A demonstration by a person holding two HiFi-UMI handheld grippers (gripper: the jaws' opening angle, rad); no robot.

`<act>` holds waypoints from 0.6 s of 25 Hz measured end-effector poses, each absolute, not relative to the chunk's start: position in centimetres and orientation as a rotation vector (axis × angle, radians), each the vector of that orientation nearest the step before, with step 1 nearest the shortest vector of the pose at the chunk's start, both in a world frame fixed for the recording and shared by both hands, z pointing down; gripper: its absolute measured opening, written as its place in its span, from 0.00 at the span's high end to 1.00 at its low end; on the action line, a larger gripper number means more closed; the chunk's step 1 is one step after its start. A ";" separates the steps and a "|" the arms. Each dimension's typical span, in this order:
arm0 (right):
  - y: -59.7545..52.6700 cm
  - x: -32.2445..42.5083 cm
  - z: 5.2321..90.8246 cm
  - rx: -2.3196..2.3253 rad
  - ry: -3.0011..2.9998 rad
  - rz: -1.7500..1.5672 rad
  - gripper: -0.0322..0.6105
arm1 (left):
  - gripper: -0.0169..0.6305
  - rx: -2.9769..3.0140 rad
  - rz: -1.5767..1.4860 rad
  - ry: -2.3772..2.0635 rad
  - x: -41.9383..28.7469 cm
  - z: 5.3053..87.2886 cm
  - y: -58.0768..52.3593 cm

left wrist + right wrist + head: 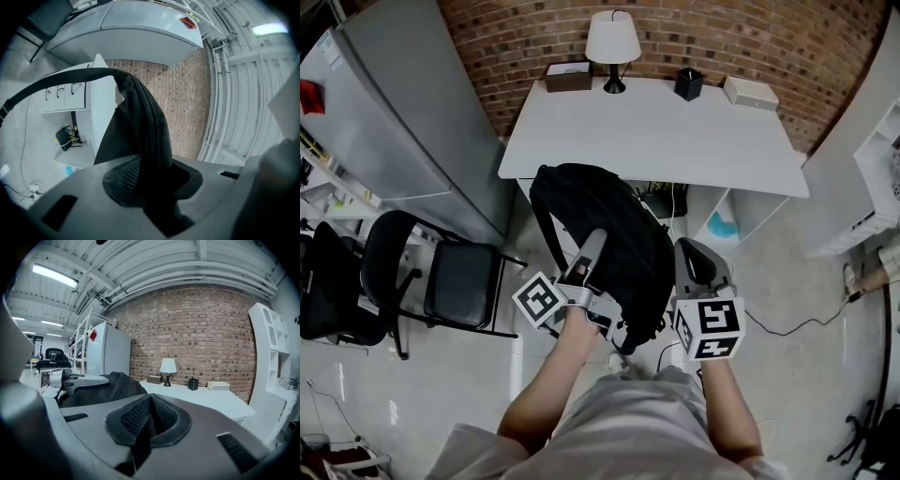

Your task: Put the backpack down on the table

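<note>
Lift the backpack (600,225) a bit higher first, to clear the near edge of the table (656,141). Then carry far, out over the wide bare middle of the white top. Keep well short of the lamp (613,42) and the small boxes (750,92) along the far edge. Set the bottom down flat and gently, not on the edge, or risk a tip and a fall to the floor (806,309). Watch the long loose strap (51,78): could snag on a table corner. Let go only once resting fully on the top.

Right now: hanging in the air, just on the near side of the table's near edge, not yet touching the top. Off to the left, well apart, a black chair (459,281).

As for the left gripper (594,239): clamped tight on the backpack, with a thick fold of black cloth pinched between the pads. Jaws kept a little apart by that cloth. Looks to be carrying the weight.

As for the right gripper (694,262): squeezed together, pads meeting, nothing seen between. Sits just beside the right side of the backpack; touching or not, hard to tell. Maybe free to steady the bag during the set-down.
</note>
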State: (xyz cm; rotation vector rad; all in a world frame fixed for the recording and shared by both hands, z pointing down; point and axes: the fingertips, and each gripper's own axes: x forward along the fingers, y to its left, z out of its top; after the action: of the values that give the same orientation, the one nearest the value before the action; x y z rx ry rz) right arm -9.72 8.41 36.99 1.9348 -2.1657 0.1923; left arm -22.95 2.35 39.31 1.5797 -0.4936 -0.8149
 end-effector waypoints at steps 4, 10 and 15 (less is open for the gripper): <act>7.5 -9.7 36.7 1.954 -2.161 0.184 0.95 | 0.82 1.579 -0.814 -0.482 -23.0 39.3 1.2; 5.7 -7.8 37.2 1.970 -2.151 0.181 0.95 | 0.82 1.587 -0.808 -0.467 -21.2 39.3 -0.8; 3.6 -5.6 37.3 1.976 -2.152 0.152 0.95 | 0.82 1.600 -0.794 -0.463 -18.7 39.4 -3.0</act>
State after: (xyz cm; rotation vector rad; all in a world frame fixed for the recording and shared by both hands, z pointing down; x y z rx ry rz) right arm -5.65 3.58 37.25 1.9761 -2.1517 0.1521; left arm -18.72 -3.05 39.40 1.6004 -0.4631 -0.7941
